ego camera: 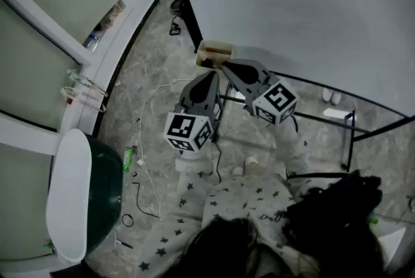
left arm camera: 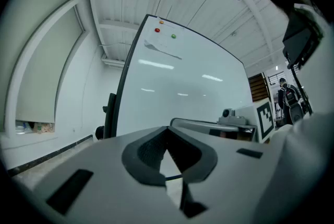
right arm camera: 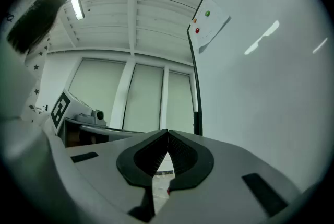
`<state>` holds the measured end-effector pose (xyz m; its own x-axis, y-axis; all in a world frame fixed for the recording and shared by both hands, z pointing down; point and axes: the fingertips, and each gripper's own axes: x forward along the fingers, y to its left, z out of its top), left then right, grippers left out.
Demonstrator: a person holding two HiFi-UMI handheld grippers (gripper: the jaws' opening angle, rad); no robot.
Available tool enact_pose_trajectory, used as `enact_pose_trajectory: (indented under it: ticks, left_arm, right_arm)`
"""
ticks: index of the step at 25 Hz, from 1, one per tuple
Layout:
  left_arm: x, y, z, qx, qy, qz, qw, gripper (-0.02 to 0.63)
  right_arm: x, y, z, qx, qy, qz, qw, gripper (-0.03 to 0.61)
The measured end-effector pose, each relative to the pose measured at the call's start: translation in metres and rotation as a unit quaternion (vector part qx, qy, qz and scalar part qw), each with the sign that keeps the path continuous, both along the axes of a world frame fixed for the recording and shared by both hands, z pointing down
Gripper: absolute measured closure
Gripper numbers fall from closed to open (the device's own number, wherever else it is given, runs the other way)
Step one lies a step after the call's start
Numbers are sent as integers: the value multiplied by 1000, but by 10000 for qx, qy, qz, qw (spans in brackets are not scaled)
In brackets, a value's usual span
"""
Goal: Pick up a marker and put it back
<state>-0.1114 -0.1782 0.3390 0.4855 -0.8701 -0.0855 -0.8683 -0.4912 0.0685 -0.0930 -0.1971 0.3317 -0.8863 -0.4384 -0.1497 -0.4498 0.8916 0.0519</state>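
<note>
Our left gripper's [left arm camera: 167, 130] 2 fingers meet at the tips with nothing between them. The right gripper's [right arm camera: 167, 134] fingers are pressed together too, empty. Both are held before the whiteboard [ego camera: 292, 4], the right one's tips just beside the beige box [ego camera: 217, 48] at its left edge. We cannot make out a marker.

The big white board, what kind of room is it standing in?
Probably a classroom or meeting room: a large black-framed whiteboard, coloured magnets pinning a paper to it, and tall windows along the wall.
</note>
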Motion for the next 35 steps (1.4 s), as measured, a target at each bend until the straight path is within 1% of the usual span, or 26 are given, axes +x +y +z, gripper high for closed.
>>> enact_pose_trajectory:
  ticks: [4, 7, 8, 9, 12, 13, 14, 15, 18, 21, 24, 29, 30, 31, 35]
  left_arm:
    - [-12, 3, 6, 6, 41, -139, 9999, 614]
    - [-18, 3, 10, -2, 43, -223, 9997, 614]
    - [-20, 3, 11, -4, 44, -243, 9997, 614]
    - [-20, 2, 12, -7, 44, -248, 9997, 614]
    - [-20, -1, 15, -35, 52, -208, 9998, 614]
    - [-21, -2, 18, -52, 58, -200, 9998, 614]
    - [-23, -4, 20, -74, 59, -195, 9998, 614]
    - [-24, -7, 23, -100, 58, -186, 9998, 614]
    - [-28, -34, 38, -224, 40, -137, 9996, 614]
    - [-31, -60, 54, -329, 18, -78, 9994, 614]
    - [-26, -62, 58, -389, 3, -4, 9992, 614]
    - [-15, -60, 46, -431, 22, 69, 9990, 614]
    - [-15, -60, 46, -433, 28, 75, 9990, 614]
    - [-15, -60, 46, -431, 33, 76, 9990, 614]
    - [-16, -61, 46, -413, 41, 52, 9991, 614]
  right_arm:
    - [-2, 3, 8, 139, 62, 27, 9999, 571]
    - [-5, 5, 14, 146, 120, -21, 9998, 569]
    - [-7, 5, 16, 92, 103, -79, 9999, 494]
    - [-8, 6, 17, 43, 92, -136, 9999, 454]
    - [-11, 8, 26, 108, 290, -163, 9994, 452]
    - [-12, 8, 30, 106, 348, -153, 9992, 427]
    - [-13, 7, 35, 69, 379, -137, 9992, 385]
    - [-15, 5, 41, 13, 409, -110, 9991, 382]
    - [-18, -26, 66, -169, 564, 51, 9983, 382]
    - [-23, -55, 86, -202, 626, 293, 9974, 382]
    - [-22, -56, 85, -149, 632, 403, 9971, 383]
    - [-13, -55, 71, -105, 785, 525, 9955, 389]
    - [-12, -56, 71, -58, 825, 558, 9950, 446]
    - [-12, -56, 71, 0, 868, 589, 9945, 473]
    - [-10, -58, 68, 74, 856, 666, 9941, 494]
